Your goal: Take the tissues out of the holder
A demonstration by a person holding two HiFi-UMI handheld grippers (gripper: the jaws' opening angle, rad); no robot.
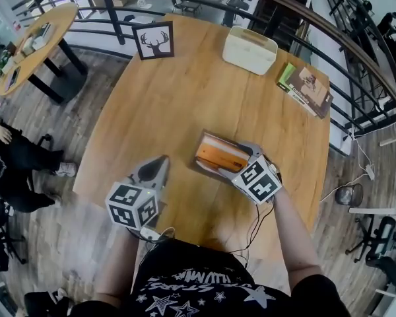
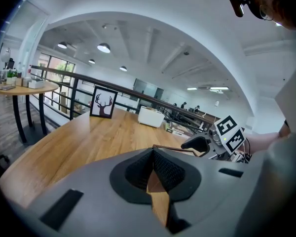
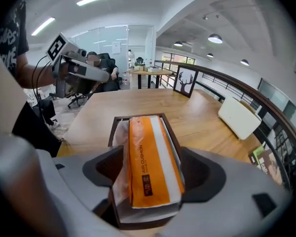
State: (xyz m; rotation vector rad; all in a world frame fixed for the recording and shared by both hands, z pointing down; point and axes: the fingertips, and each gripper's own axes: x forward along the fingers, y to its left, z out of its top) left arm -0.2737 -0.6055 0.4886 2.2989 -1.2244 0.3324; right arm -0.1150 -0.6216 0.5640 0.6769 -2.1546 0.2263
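Right gripper view: looks down along the right gripper (image 3: 150,174), with jaws spread wide to either side of the orange-and-white tissue pack (image 3: 148,152). Straddles the pack at its nearer end, with a gap showing beside each pad, so grips nothing. Finds the pack wrapped in clear plastic, loose and crumpled along one side, and lying lengthwise inside the dark brown holder (image 3: 121,117). Places the holder flat on the wooden table (image 3: 98,107), toward the near right part of the tabletop as seen in the head view.

Left gripper view: shows the left gripper (image 2: 152,153) with pads brought together at the tips, only a wedge of tabletop visible below them, and nothing caught between. Hovers over the table's near edge, left of the holder and well apart from it, pointing slightly downward across the wood.

Farther out, in the head view: picks up a framed deer picture (image 1: 153,40) upright at the far edge, a white box (image 1: 249,49) to its right, and booklets (image 1: 307,88) by the right edge. Beyond the table, takes in a black railing (image 1: 119,28), a round table (image 1: 36,45) and a seated person (image 1: 10,157) at the left
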